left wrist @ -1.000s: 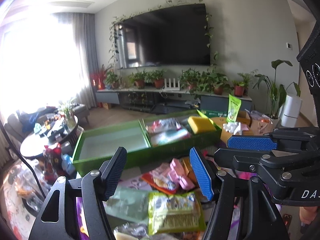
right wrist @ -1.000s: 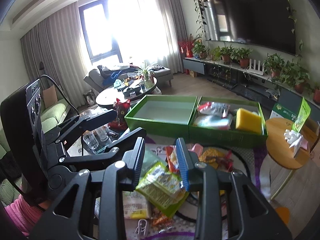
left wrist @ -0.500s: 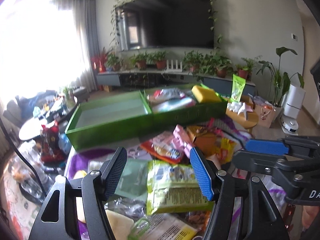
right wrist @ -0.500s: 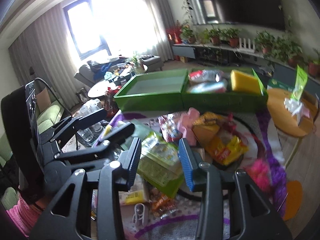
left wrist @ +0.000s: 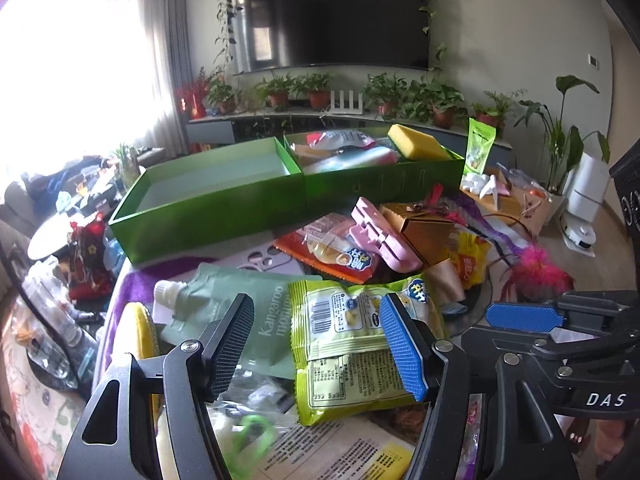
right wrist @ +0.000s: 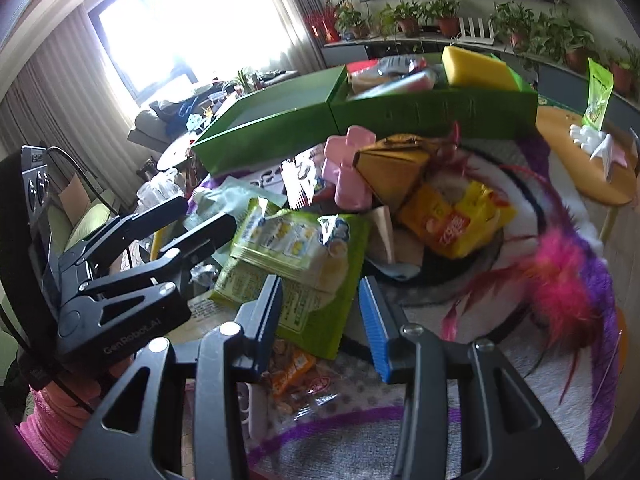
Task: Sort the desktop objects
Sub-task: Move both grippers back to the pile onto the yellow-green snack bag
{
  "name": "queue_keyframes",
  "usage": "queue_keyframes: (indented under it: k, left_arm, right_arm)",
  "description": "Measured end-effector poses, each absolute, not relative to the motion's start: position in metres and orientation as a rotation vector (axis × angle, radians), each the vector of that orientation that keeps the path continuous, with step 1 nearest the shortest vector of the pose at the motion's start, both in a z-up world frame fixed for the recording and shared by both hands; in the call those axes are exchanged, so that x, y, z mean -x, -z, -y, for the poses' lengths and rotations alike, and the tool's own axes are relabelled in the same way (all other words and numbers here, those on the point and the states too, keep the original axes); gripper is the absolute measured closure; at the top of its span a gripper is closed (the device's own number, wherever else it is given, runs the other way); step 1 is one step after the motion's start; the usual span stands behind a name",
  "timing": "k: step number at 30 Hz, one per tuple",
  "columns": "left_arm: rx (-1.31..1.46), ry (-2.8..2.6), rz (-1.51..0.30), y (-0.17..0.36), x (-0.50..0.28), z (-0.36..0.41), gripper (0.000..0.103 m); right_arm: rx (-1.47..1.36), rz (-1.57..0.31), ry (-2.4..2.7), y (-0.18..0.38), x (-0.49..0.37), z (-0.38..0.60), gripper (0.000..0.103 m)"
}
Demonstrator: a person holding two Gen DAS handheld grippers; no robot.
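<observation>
Here, both grippers hang above a cluttered bench point(right wrist: 420, 412) covered with a grey and purple cloth. Left gripper point(left wrist: 316, 344): fingers spread wide, nothing between the pads; beneath them lie a lime-green snack packet point(left wrist: 356, 344) and, to its left, a grey-green spouted pouch point(left wrist: 240, 304). Right gripper point(right wrist: 320, 320): fingers apart, not pressing on anything, having widened a little within the last second; the same lime-green packet shows under and beyond its left finger point(right wrist: 264, 320). A small orange snack bag point(right wrist: 292, 368) lies below that gripper.

Further out in the heap: a pink clip-like piece point(left wrist: 380, 236), a gold gabled box point(left wrist: 420, 228), a yellow packet point(right wrist: 456, 224), an orange packet point(left wrist: 332, 252) and a magenta feather toy point(right wrist: 560, 280).

Behind the heap stand two green trays side by side. The left tray point(left wrist: 208, 208) has a bare floor; the right tray point(left wrist: 384, 184) holds packets and a yellow sponge point(left wrist: 418, 148). A pink sleeve point(right wrist: 44, 428) shows at the left gripper's handle.
</observation>
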State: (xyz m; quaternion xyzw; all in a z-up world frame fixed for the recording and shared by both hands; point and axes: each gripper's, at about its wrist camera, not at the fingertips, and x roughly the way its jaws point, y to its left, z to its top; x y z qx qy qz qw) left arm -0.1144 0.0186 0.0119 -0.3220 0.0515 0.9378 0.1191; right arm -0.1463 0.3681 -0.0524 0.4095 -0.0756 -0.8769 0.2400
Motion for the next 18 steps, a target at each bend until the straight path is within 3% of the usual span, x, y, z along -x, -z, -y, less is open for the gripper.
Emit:
queue_keyframes:
  k: [2,5,18]
  left_arm:
    - [0.958,-2.729,-0.144,-0.010,0.116,-0.018,0.037]
    - [0.977,-2.723,-0.143,-0.005,0.118,-0.016,0.037]
    - [1.051,-2.678,-0.149,0.010,0.127,-0.016,0.037]
  right_arm:
    - [-1.125,0.203,2.393,0.055,0.147,-0.366,0.061]
    - [-1.139,0.208,2.380,0.060,0.148,-0.364,0.052]
    - [-1.212,0.238,2.338,0.081,0.161,-0.359,0.052]
